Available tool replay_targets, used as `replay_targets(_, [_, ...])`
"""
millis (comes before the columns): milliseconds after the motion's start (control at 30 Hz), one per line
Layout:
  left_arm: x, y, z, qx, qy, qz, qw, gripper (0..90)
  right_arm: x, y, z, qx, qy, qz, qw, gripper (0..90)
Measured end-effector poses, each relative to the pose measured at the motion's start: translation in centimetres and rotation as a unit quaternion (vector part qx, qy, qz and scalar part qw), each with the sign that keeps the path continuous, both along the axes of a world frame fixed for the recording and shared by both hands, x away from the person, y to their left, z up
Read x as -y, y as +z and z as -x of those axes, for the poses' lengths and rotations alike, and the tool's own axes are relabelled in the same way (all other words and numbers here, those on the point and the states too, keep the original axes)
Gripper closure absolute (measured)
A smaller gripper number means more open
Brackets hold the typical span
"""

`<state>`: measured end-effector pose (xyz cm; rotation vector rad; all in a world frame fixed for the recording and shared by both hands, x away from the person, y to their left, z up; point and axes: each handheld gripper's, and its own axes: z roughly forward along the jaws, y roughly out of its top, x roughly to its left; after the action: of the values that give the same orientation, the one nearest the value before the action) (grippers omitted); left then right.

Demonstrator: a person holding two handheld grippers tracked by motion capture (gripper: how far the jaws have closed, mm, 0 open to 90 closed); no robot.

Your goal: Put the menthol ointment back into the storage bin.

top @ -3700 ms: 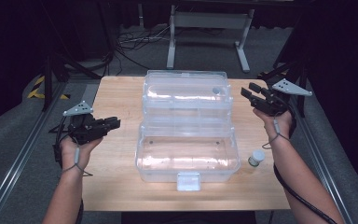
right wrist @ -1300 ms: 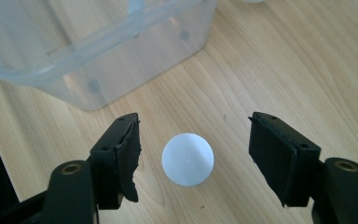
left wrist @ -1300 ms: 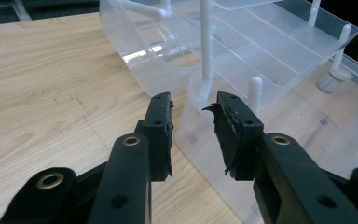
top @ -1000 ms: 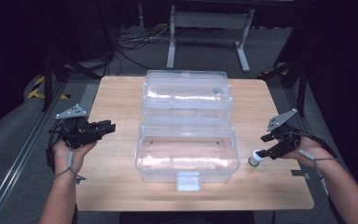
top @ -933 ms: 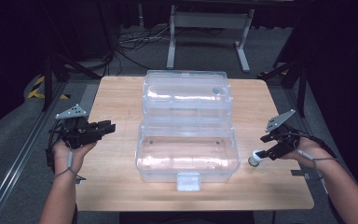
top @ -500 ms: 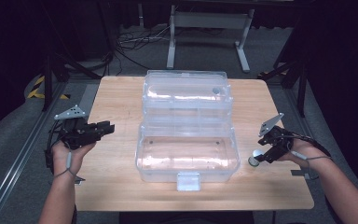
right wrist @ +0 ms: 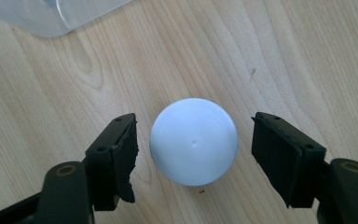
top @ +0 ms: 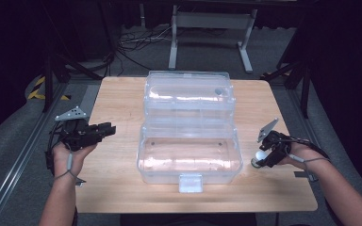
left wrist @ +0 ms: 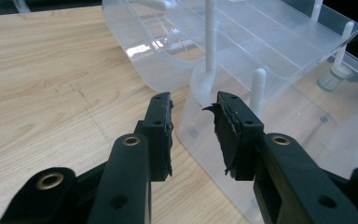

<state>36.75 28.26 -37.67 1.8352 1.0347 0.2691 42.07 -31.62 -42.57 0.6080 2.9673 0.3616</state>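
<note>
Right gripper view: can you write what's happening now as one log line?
right gripper open, jaws either side of small white-capped bottle, not touching | left gripper open, beside open clear plastic box | wooden table

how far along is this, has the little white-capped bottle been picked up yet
Not yet. Done: the clear plastic box lies open on the table. In hand: the right gripper is over the small bottle, jaws open on either side of its white cap with gaps on both sides. The left gripper is open and empty beside the box. Left: closing on the bottle and lifting it, probably into the box.
</note>
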Motion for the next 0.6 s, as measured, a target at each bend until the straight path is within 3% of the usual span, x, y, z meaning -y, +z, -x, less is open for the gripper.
replay_targets(200, [-0.03, -0.05, 0.00, -0.002, 0.000, 0.001, 1.0000, 66.5, -0.15, -0.51, -0.02, -0.008, 0.002, 0.011, 0.9999, 38.7])
replay_targets(300, [-0.04, -0.07, 0.00, -0.002, 0.000, 0.000, 1.0000, 66.5, -0.19, -0.72, 0.01, -0.013, 0.013, 0.023, 0.9996, 49.7])
replay_targets(500, [-0.06, -0.07, -0.01, -0.001, 0.000, 0.000, 1.0000, 66.5, -0.19, -0.46, 0.03, -0.015, 0.018, 0.029, 0.9993, 50.2])
replay_targets(600, [-0.02, -0.07, 0.00, -0.002, 0.000, 0.001, 1.0000, 66.5, -0.27, -0.06, 0.17, -0.012, 0.022, 0.020, 0.9995, 50.3])
